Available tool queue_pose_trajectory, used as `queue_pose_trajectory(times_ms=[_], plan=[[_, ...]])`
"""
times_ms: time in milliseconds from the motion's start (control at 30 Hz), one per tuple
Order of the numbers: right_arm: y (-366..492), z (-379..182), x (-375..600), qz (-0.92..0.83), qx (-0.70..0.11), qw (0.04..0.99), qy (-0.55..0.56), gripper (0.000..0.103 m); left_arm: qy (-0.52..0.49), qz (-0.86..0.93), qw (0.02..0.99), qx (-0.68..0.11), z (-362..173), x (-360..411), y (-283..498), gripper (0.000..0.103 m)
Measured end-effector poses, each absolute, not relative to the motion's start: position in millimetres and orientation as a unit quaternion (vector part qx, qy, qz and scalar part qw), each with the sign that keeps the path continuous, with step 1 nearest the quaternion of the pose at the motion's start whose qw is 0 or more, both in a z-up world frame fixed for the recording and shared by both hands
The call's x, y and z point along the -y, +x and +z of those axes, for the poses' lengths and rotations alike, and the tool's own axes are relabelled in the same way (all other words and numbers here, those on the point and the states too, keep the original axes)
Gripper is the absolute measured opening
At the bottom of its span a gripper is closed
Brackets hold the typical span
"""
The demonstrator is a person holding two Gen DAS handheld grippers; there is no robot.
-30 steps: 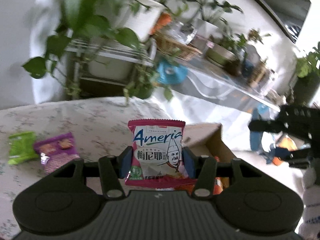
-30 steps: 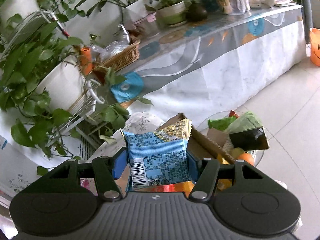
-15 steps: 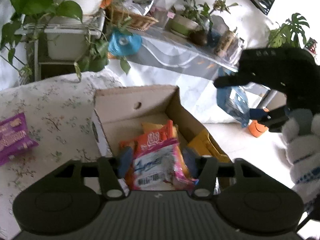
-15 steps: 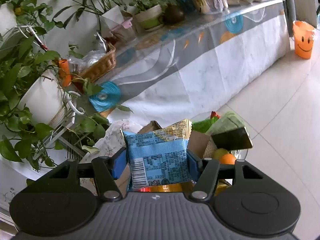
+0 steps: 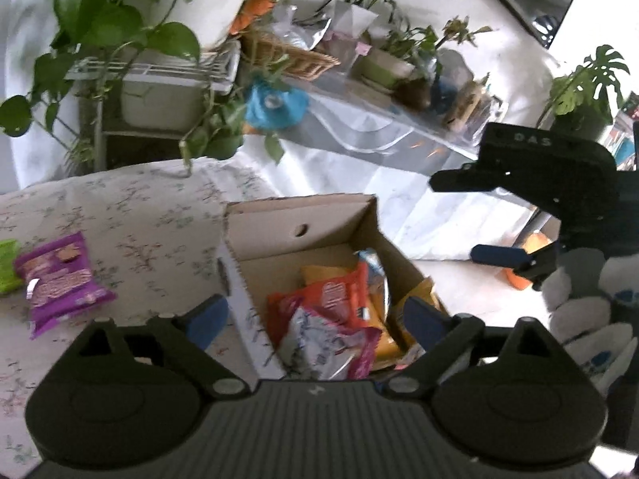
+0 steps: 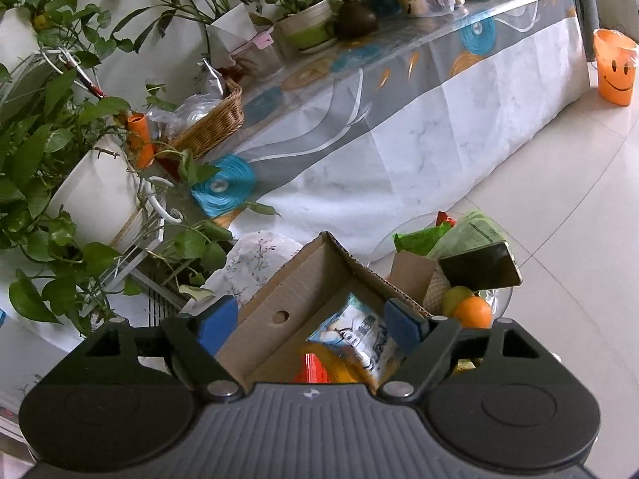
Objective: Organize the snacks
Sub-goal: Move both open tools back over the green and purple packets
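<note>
1. Both pairs of fingers released: left gripper (image 5: 315, 321) and right gripper (image 6: 309, 325) jaws have just been opening, nothing between them.
2. Pink packet (image 5: 331, 339) and blue packet (image 6: 359, 333) lie loose inside the cardboard box (image 5: 303, 215), atop other snacks.
3. Purple packet (image 5: 60, 279) and green packet (image 5: 8, 265) remain on the tablecloth (image 5: 139, 207).
4. Risk: grippers close together above box; a careless withdrawal could knock them together or snag the box wall.
</note>
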State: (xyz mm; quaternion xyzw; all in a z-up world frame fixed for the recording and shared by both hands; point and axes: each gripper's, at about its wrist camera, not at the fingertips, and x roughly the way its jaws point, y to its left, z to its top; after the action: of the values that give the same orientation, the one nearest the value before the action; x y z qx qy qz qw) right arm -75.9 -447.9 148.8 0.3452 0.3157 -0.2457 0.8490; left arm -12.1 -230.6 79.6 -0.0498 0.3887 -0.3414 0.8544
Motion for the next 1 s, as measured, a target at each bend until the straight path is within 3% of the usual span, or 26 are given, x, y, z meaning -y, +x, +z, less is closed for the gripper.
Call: queue_pose_trajectory(times_ms=[367, 1000], plan=[[-64, 150, 435, -0.208, -0.322, 0.859, 0.339, 0.090, -0.025, -0.283, 0.884, -0.371, 100, 166, 7, 0.098], [-20, 149, 361, -0.104, -0.350, 0.891, 0.271, 0.092, -0.118, -0.133, 0.912, -0.370, 103, 49, 72, 0.099]])
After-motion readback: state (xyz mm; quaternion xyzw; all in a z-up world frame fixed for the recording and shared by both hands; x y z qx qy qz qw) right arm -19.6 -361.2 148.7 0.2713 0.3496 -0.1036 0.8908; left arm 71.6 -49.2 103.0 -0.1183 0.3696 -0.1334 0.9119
